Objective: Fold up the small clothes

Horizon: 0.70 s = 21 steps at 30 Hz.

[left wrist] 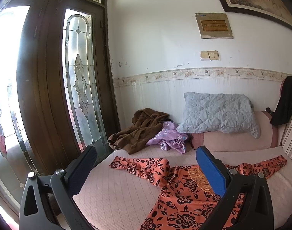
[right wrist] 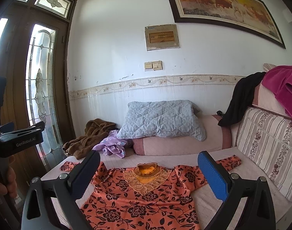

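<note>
Blue and black padded fingers of the left gripper stand spread wide with nothing between them, held above the orange floral blouse; the right gripper is spread just as wide and empty, framing the blouse's collar from above. That blouse lies flat and face up on the pink quilted sofa seat, both sleeves stretched out to the sides, one sleeve cuff reaching toward the door side and the other cuff near the striped cushion. In the right wrist view a hand at the left edge grips the handle of the other gripper. Farther back on the seat sit a crumpled purple floral garment and, beside it, a heaped brown robe. A grey quilted pillow rests on the pink bolster against the white wall. Black cloth and magenta cloth hang over the sofa back.
</note>
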Available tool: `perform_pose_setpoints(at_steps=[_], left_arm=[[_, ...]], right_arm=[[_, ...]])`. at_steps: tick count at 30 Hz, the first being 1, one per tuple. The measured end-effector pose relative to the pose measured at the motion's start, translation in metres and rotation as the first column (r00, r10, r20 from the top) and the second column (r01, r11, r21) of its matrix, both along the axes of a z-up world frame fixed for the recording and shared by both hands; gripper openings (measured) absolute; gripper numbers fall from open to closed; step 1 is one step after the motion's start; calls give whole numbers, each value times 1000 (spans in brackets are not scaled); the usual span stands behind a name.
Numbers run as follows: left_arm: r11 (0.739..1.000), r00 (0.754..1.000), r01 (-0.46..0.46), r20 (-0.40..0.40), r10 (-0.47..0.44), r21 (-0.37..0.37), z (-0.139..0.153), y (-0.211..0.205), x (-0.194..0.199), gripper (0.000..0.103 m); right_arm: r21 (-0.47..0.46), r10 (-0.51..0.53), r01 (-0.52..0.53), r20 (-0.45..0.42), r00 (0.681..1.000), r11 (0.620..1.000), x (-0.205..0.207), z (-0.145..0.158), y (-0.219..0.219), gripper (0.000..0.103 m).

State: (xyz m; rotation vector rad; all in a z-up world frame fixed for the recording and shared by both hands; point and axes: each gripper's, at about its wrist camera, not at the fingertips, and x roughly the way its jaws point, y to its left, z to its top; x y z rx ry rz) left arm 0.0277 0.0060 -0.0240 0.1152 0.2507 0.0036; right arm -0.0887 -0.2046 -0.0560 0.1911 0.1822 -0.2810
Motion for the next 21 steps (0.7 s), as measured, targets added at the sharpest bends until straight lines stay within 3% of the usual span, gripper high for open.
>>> perform_pose_setpoints(at_steps=[21], left_arm=[[999, 998, 7, -62, -5, 32, -23, -19, 40, 103]], right_arm=[[32, 1, 1, -58, 998, 999, 37, -20, -12, 103]])
